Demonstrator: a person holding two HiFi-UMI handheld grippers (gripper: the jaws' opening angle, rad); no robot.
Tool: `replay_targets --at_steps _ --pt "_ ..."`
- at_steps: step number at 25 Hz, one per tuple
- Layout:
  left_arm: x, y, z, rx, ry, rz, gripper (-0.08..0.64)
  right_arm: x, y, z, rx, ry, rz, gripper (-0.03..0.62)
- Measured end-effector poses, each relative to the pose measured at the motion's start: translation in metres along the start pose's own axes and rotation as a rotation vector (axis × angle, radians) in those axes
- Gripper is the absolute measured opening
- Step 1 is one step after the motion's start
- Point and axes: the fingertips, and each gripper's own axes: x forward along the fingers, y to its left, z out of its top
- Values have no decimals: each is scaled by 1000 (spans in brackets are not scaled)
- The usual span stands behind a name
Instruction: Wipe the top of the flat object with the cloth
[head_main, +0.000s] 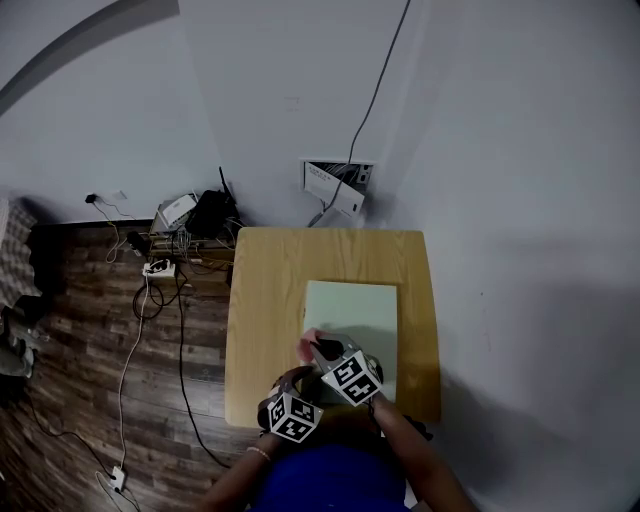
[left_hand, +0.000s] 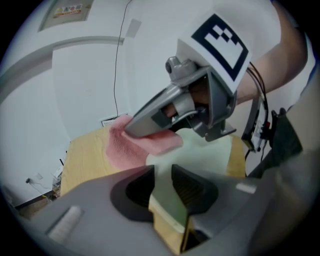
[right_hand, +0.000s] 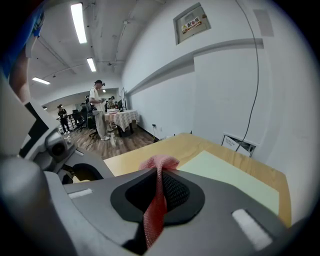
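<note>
A pale green flat board (head_main: 352, 308) lies on the small wooden table (head_main: 265, 300). My right gripper (head_main: 318, 352) is shut on a pink cloth (head_main: 308, 343), which rests on the board's near left part. In the right gripper view the cloth (right_hand: 159, 164) is pinched between the jaws and bunches at the tips, with the board (right_hand: 225, 172) beyond. My left gripper (left_hand: 162, 186) grips the board's near edge (left_hand: 205, 155), which sits between its jaws. In the left gripper view the right gripper (left_hand: 150, 122) presses the cloth (left_hand: 125, 145) down just ahead.
A wall box (head_main: 337, 178) with cables and a power strip (head_main: 158, 268) on the wood floor lie behind and left of the table. White walls stand at the back and right. People stand far off in the room (right_hand: 98, 110).
</note>
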Motion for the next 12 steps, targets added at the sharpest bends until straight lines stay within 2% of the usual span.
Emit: replay_targets --at_steps 4,12 --pt "-2 1 0 0 1 2 107 19 7 -17 4 65 18 18" --pt "-2 2 0 4 5 5 107 23 8 -20 -60 86 0 17"
